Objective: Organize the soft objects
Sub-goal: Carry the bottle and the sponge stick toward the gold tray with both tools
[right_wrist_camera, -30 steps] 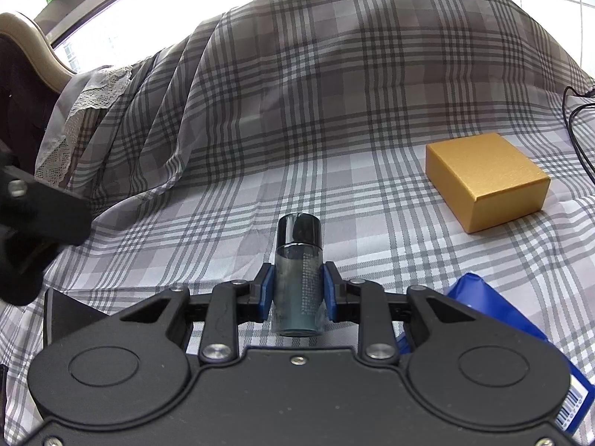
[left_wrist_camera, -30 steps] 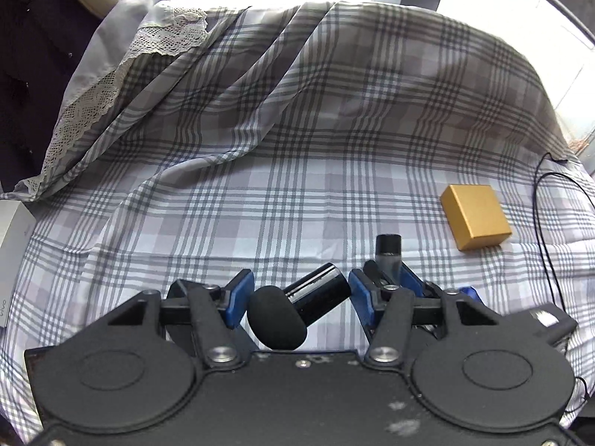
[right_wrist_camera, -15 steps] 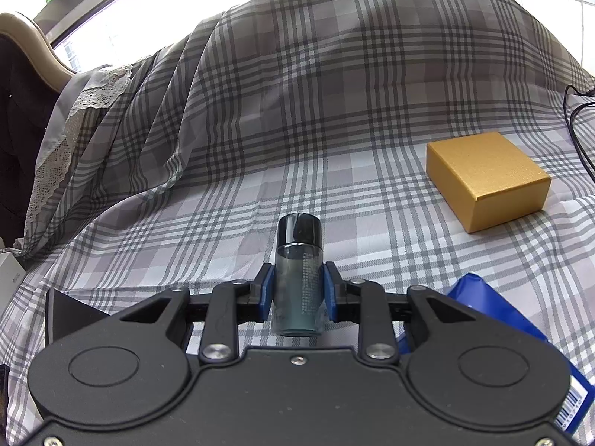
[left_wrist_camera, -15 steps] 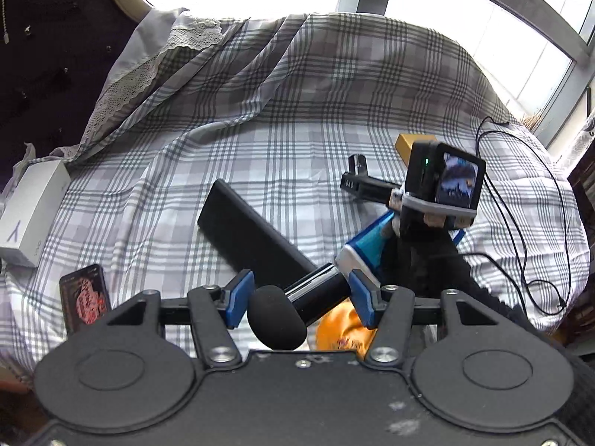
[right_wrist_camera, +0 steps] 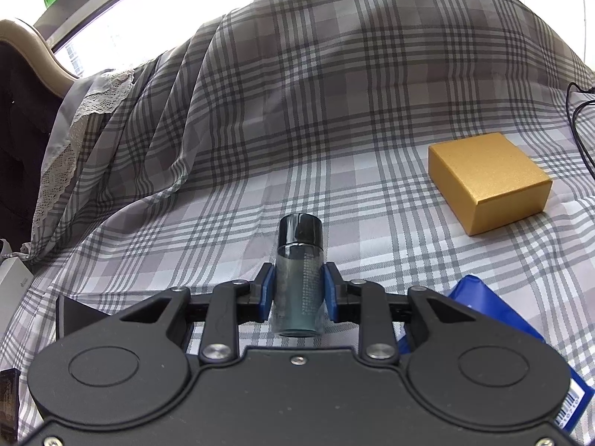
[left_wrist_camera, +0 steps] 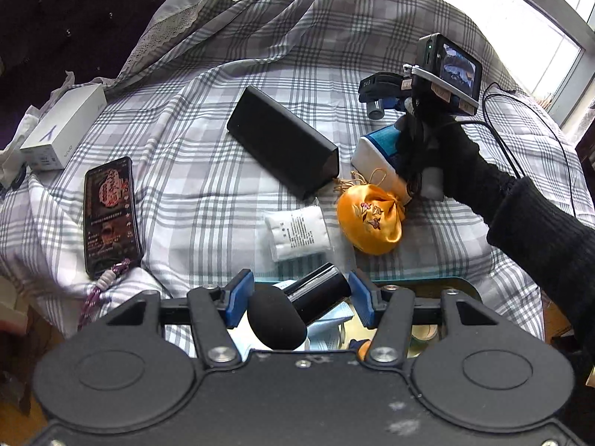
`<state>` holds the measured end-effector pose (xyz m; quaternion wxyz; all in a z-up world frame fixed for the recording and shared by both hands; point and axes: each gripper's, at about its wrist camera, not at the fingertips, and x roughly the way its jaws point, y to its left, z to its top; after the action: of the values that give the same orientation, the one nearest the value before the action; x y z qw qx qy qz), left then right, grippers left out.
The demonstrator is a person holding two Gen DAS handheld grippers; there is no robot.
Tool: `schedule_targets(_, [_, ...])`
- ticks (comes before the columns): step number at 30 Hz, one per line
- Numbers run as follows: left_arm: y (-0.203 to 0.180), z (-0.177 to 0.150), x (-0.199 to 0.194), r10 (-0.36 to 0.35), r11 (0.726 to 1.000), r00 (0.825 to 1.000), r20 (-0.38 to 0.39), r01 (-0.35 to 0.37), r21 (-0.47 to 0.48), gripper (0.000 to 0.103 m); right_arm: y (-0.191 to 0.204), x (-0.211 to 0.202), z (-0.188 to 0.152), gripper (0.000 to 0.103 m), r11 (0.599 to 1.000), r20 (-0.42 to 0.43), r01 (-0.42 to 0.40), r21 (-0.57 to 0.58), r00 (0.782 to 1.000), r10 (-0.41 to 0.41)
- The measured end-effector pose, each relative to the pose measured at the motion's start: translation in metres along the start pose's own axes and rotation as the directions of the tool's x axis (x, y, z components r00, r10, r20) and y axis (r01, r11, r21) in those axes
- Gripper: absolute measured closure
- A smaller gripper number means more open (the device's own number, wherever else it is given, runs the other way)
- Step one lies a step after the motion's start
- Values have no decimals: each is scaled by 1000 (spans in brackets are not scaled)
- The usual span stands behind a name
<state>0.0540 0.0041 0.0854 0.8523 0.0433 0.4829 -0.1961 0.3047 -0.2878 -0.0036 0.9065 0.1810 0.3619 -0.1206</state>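
Observation:
My left gripper [left_wrist_camera: 300, 283] hangs over the near edge of the plaid bed, shut on a black microphone [left_wrist_camera: 319, 291] that lies slanted between the blue pads, foam head towards me. An orange satin pouch [left_wrist_camera: 370, 223] and a white soft packet [left_wrist_camera: 297, 232] lie just beyond it. My right gripper [right_wrist_camera: 298, 275] is shut on a small dark bottle [right_wrist_camera: 299, 241], held just above the bedspread. The left wrist view shows that gripper [left_wrist_camera: 383, 91] farther back, with a black-sleeved hand [left_wrist_camera: 520, 215] on it.
A long black case [left_wrist_camera: 282, 141], a phone [left_wrist_camera: 109, 212] and a white box [left_wrist_camera: 63, 126] lie on the bed's left half. A blue-and-white pack [left_wrist_camera: 375, 152] sits under the right hand. A gold box [right_wrist_camera: 487, 182] and a black cable [left_wrist_camera: 520, 111] lie to the right.
My left gripper has drawn back to the bed's near edge with the microphone still in it, so the case, phone and pouch came into view. The right gripper and bottle kept still.

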Motion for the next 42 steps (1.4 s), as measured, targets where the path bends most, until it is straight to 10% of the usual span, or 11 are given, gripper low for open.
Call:
schedule_targets(10, [0, -41, 7, -12, 1000, 999, -42, 12, -6, 50, 0, -97, 26, 74, 992, 137, -122, 31, 984, 117])
schedule_targets(19, [10, -74, 11, -29, 1000, 992, -121, 29, 1, 49, -9, -236, -26, 74, 962, 177, -271, -36, 946, 273])
schedule_targets(35, [1, -89, 21, -18, 1000, 981, -192, 21, 15, 49, -27, -303, -164, 74, 967, -240, -249, -49, 943, 231])
schedule_targets(42, [-6, -88, 17, 9, 998, 986, -169, 1, 59, 46, -15, -315, -185, 74, 949, -285, -286, -131, 928, 240])
